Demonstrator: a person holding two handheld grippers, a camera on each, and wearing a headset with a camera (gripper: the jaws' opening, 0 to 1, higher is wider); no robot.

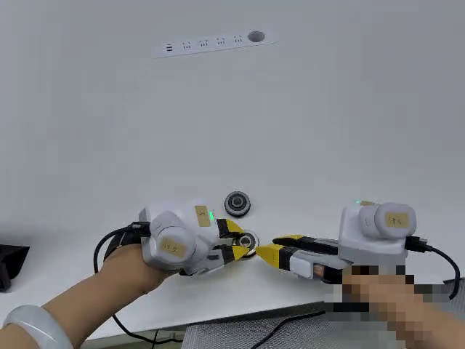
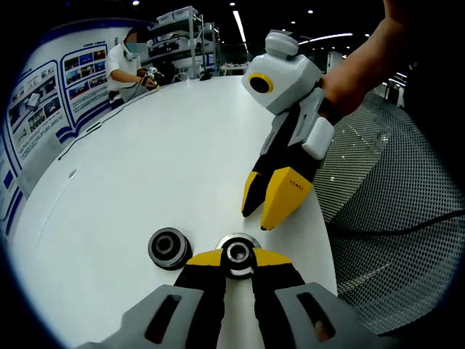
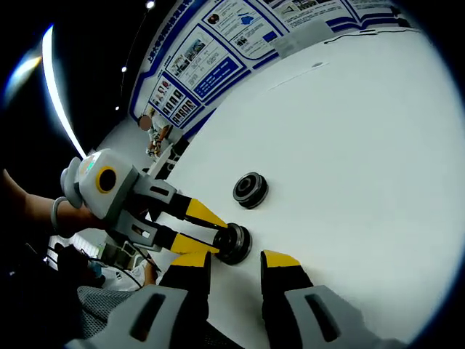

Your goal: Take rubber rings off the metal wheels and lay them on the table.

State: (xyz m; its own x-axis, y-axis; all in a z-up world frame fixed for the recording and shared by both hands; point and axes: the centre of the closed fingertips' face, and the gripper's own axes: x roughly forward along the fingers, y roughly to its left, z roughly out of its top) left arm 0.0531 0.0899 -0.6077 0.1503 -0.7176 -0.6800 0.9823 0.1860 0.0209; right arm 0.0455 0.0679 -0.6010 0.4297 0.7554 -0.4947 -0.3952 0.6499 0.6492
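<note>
Nothing here reads clearly. The tan stickers [image 1: 202, 215] on the left gripper [image 1: 238, 241] and the sticker [image 1: 396, 218] on the right gripper [image 1: 270, 249] carry handwritten marks too small to make out, and in the left gripper view the faint print [image 2: 290, 186] on the right gripper's yellow jaw is just as illegible. The blue-and-white wall posters [image 3: 218, 58] bear headings and columns of text too blurred to read, as are the markings on the power strip [image 1: 214, 42].

Wide bare table [image 1: 327, 123] ahead, loose wheel [image 1: 237, 203] (close by) the one obstacle
</note>
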